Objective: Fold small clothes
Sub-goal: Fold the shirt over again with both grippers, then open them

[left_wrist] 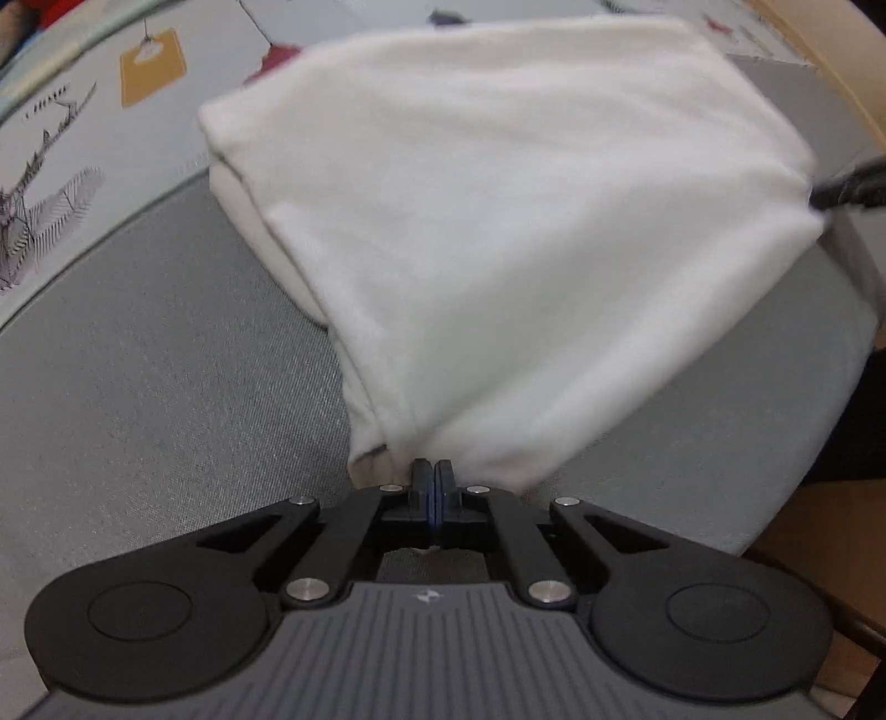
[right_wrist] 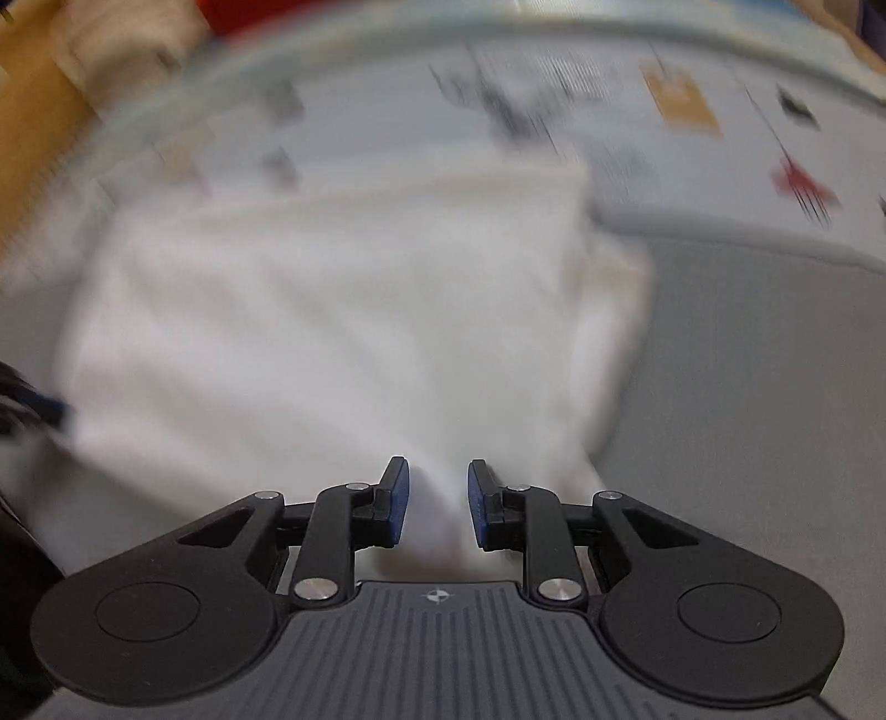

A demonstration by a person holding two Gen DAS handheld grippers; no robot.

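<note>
A white folded garment (left_wrist: 498, 221) lies on a grey padded surface (left_wrist: 166, 387), its layers showing along the left edge. My left gripper (left_wrist: 432, 475) is shut on the garment's near corner, and the cloth draws to a point at the blue pads. In the blurred right wrist view the same garment (right_wrist: 332, 310) spreads ahead. My right gripper (right_wrist: 437, 487) stands open, with a ridge of white cloth rising loosely between its pads. The right gripper's dark tip (left_wrist: 847, 188) shows at the garment's far right corner. At the left edge of the right wrist view, the left gripper (right_wrist: 33, 404) appears as a blur.
A pale sheet printed with drawings (left_wrist: 83, 138) lies beyond the grey pad. Wooden floor (left_wrist: 819, 543) shows past the pad's right edge. Something red (right_wrist: 249, 11) and a brown shape (right_wrist: 50, 99) sit at the back, blurred.
</note>
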